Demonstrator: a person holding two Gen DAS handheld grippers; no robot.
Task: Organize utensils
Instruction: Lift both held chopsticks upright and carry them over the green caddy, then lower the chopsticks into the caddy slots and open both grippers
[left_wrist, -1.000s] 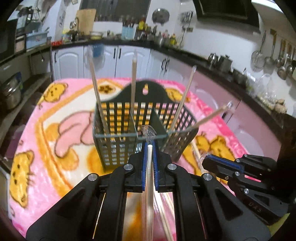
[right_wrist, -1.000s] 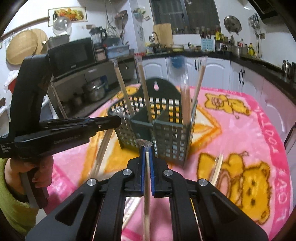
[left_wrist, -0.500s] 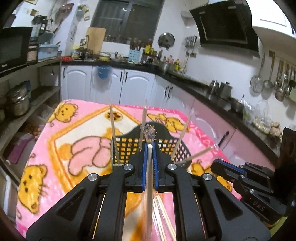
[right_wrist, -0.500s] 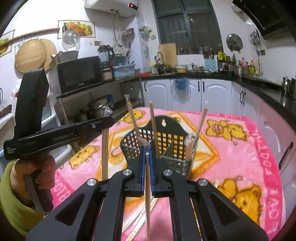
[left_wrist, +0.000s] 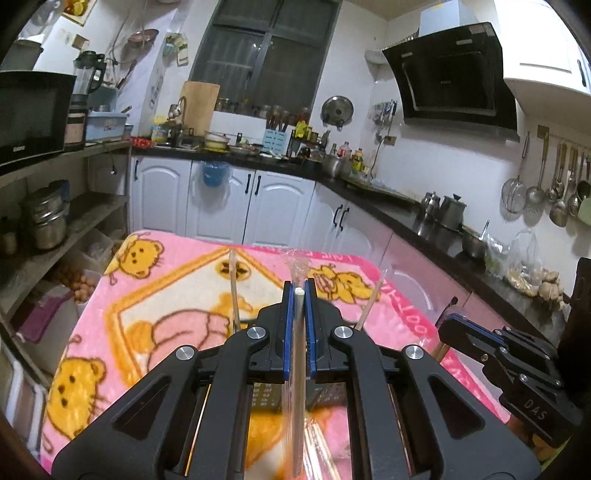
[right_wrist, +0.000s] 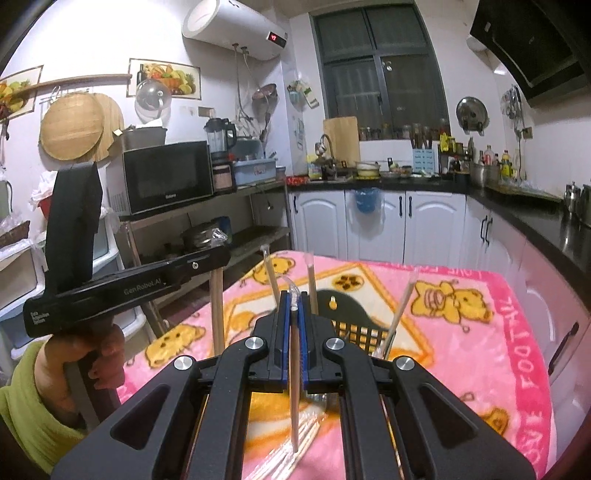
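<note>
We are handling wrapped chopsticks, each a thin stick in a clear plastic sleeve. The pale one (left_wrist: 298, 350) stands pinched between the closed fingers of our left gripper (left_wrist: 299, 291), its tip and crinkled sleeve poking out above. The wooden one (right_wrist: 294, 373) is clamped the same way in our right gripper (right_wrist: 292, 299), its lower end hanging over loose wrapped sticks (right_wrist: 295, 443) on the pink blanket (right_wrist: 461, 354).

We judge these sticks light and stiff, but the sleeve looks slick, so a stick could slide inside it under a loose pinch. Holding near the upper end, as we do, leaves the long lower part free to steer.

The dark slotted basket (right_wrist: 354, 328) sits just ahead of the right gripper, partly hidden behind it, with several wrapped sticks (right_wrist: 400, 306) already leaning in it. In the left wrist view only stick tips show above the fingers.
</note>
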